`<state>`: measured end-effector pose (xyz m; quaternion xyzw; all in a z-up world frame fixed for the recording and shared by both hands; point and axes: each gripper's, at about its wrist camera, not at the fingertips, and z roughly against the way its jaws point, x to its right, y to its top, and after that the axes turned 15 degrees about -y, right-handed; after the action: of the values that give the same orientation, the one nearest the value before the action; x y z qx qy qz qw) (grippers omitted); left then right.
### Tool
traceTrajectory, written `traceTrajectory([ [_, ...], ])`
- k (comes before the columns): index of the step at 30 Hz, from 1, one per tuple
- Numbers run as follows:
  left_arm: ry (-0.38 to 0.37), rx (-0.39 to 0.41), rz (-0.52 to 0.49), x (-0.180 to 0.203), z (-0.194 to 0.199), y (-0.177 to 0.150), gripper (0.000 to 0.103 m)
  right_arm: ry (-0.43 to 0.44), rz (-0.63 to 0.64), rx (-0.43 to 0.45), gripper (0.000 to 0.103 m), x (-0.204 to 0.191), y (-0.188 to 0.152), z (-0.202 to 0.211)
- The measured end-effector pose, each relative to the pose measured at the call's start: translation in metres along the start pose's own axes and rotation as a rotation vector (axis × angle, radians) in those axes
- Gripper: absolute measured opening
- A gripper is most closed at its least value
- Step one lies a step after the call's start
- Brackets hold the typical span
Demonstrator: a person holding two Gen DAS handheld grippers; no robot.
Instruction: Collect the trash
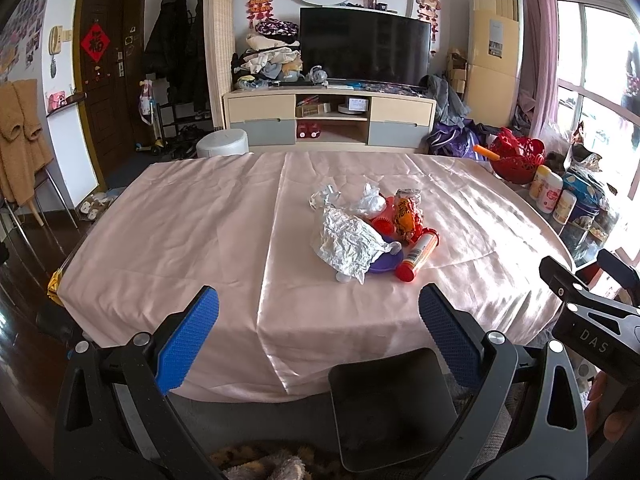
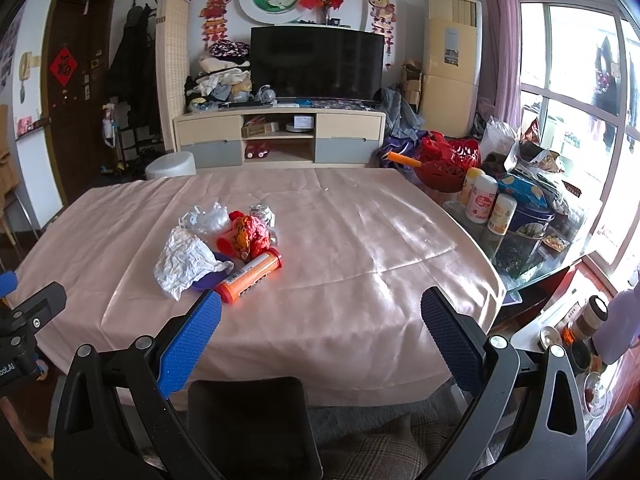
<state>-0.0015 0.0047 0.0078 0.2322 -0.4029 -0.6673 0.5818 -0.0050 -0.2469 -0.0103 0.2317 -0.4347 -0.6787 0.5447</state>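
Both my grippers, left gripper (image 1: 318, 314) and right gripper (image 2: 320, 316), sit wide open, nothing held. Trash pile (image 1: 368, 232) mid-frame on pink tablecloth (image 1: 200, 240): crumpled foil (image 1: 346, 246), orange tube (image 2: 248, 274) lying flat, red-orange wrapper (image 2: 252, 234), purple dish (image 1: 386, 262) underneath.

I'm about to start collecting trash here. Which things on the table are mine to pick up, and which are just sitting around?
Trash pile, mid-table:
crumpled foil
orange tube
orange wrapper
clear plastic wrap
purple dish beneath, possibly

Leave alone:
red basket
white bottles
blue tin
pink tablecloth

Both grippers, left gripper and right gripper, are open and empty.
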Motion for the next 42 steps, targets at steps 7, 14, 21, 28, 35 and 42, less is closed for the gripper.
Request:
traceTrajectory([
  [7, 0.003, 0.002, -0.002, 0.001, 0.001, 0.000, 0.095, 0.000, 0.000, 0.003, 0.100, 0.000, 0.000, 0.000],
  [14, 0.001, 0.003, -0.002, -0.001, 0.002, 0.001, 0.095, 0.000, 0.001, 0.003, 0.100, -0.001, 0.000, 0.000],
  [21, 0.001, 0.002, -0.002, 0.001, 0.001, -0.001, 0.095, 0.002, 0.004, 0.003, 0.100, -0.005, 0.000, 0.000],
  [28, -0.001, 0.004, 0.002, 0.000, 0.002, 0.001, 0.095, 0.001, 0.002, 0.003, 0.100, -0.004, 0.000, 0.000],
  [35, 0.000, 0.004, 0.006, -0.001, 0.003, 0.002, 0.095, 0.017, 0.033, 0.067, 0.100, -0.011, -0.002, 0.008],
  [42, 0.009, -0.004, 0.009, -0.003, -0.001, 0.001, 0.095, 0.026, 0.041, 0.063, 0.100, -0.010, -0.002, 0.003],
])
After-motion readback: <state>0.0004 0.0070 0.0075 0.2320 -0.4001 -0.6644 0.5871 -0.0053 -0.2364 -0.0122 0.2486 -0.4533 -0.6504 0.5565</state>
